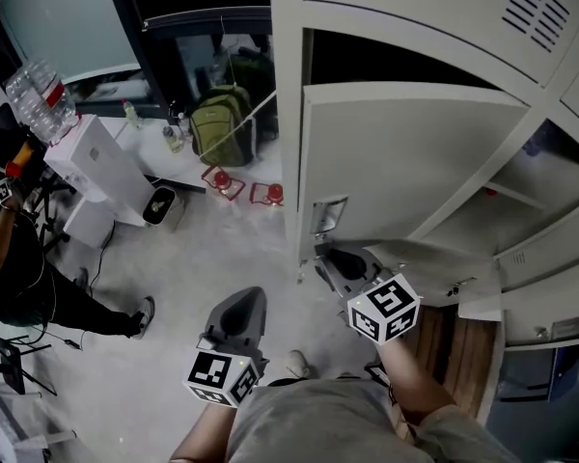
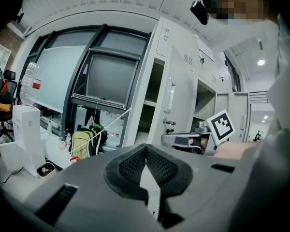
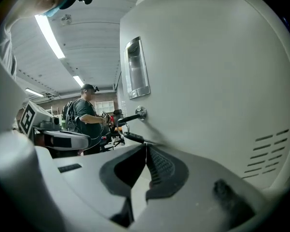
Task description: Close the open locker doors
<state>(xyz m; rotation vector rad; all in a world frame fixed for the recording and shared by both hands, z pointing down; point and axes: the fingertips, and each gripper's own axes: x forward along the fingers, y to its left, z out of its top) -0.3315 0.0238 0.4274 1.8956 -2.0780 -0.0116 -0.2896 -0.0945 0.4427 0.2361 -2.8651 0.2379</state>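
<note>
A grey locker door (image 1: 405,162) stands swung open from the locker bank (image 1: 425,17), with a dark compartment behind its top edge. My right gripper (image 1: 336,258) is shut and empty, its tips just below the door's recessed handle (image 1: 328,215). In the right gripper view, the right gripper (image 3: 146,146) lies close along the door face, under the handle (image 3: 137,69) and a lock with a key (image 3: 140,113). My left gripper (image 1: 243,302) hangs shut and empty over the floor, left of the door. The left gripper (image 2: 146,148) points at the lockers (image 2: 176,95).
A second open door (image 1: 550,292) and a shelf show at the right. A green backpack (image 1: 222,123), two red items (image 1: 241,186), a white unit (image 1: 101,167) and water bottles (image 1: 41,95) are at the left. One person (image 1: 19,278) stands left; another person (image 3: 87,117) stands beyond.
</note>
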